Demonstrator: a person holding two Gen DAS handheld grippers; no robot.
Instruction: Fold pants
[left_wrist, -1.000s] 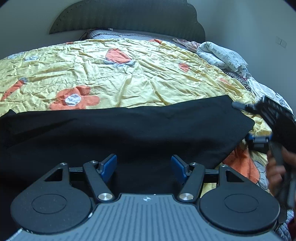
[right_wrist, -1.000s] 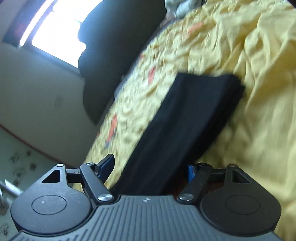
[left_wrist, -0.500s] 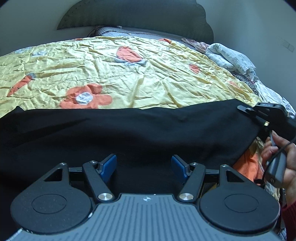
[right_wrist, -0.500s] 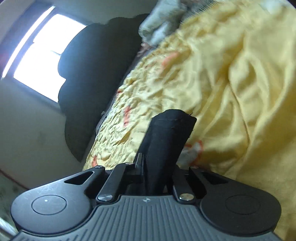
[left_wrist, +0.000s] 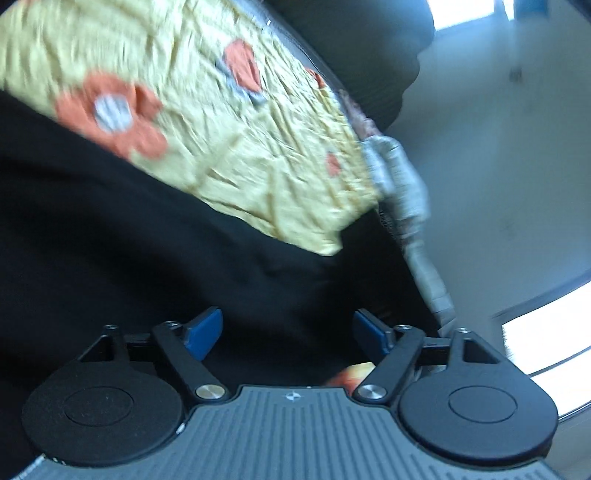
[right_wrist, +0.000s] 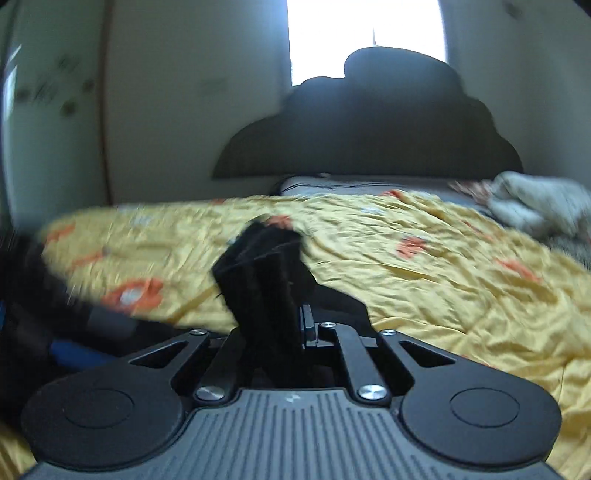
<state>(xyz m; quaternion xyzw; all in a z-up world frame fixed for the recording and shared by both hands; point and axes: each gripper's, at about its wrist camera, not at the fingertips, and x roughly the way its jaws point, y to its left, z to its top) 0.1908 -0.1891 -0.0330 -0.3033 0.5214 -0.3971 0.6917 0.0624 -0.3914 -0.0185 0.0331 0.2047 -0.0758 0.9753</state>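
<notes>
My left gripper is spread wide, nothing pinched, over the black pants lying on the yellow floral bedspread (view blurred). My right gripper is clamped on a bunched pants end.

Pants on bedspread; headboard behind.
</notes>
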